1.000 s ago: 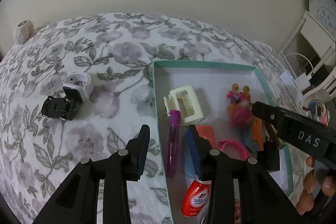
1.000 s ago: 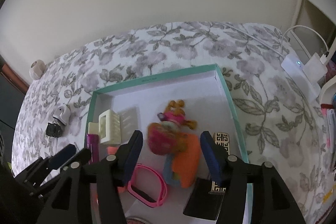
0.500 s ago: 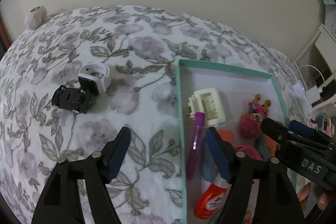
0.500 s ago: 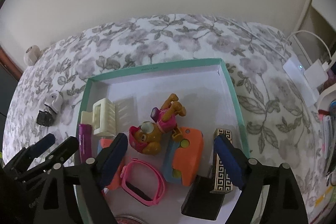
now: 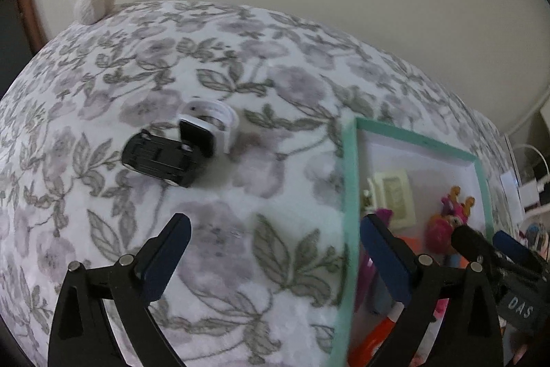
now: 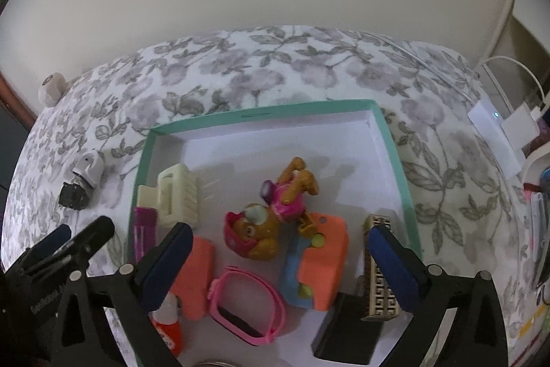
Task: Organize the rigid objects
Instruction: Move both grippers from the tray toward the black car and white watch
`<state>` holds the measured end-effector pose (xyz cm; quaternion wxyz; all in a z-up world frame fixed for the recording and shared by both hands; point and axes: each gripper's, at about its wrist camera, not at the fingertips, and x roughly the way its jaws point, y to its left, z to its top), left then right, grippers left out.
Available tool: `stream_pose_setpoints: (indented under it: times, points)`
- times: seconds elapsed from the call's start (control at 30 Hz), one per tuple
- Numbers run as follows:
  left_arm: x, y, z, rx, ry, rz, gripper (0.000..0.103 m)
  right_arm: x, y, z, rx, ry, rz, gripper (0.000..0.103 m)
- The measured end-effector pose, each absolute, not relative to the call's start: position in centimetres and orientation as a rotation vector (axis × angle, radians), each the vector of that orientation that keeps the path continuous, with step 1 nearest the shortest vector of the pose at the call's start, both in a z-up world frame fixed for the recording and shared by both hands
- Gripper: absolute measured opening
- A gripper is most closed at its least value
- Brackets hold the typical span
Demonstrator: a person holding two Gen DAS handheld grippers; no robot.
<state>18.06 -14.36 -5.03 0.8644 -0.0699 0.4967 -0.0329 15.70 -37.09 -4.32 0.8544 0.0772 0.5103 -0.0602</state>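
Note:
A teal-rimmed box lies on a floral bedspread and holds several things: a dog figure, a cream hair claw, an orange toy, a pink watch, a purple tube and a gold patterned case. A black toy car and a white smartwatch lie on the bedspread left of the box. My left gripper is open and empty, near side of the car. My right gripper is open and empty over the box.
A ball of twine sits at the far left corner of the bed. A white charger and cables lie at the right edge. A cream wall runs behind the bed.
My left gripper has opened wide and swung left, from over the box edge toward the car and smartwatch. My right gripper has opened, and the dog figure now lies in the box.

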Motion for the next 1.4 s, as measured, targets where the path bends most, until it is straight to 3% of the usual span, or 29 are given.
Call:
stream_pose_setpoints:
  times: [0.8, 1.03, 1.4]
  points:
    - [20.1, -1.6, -5.8, -0.427, 1.071, 0.153, 0.099, 17.5, -23.5, -4.6, -0.033, 1.057, 0.096, 0.103]
    - [20.4, 1.5, -6.3, -0.489, 1.078, 0.176, 0.099, 17.9, -21.8, -4.3, 0.022, 1.028, 0.118, 0.103]
    - [22.4, -2.2, -7.9, -0.364, 1.113, 0.098, 0.099, 18.1, -22.5, -3.9, 0.039, 0.966, 0.072, 0.103]
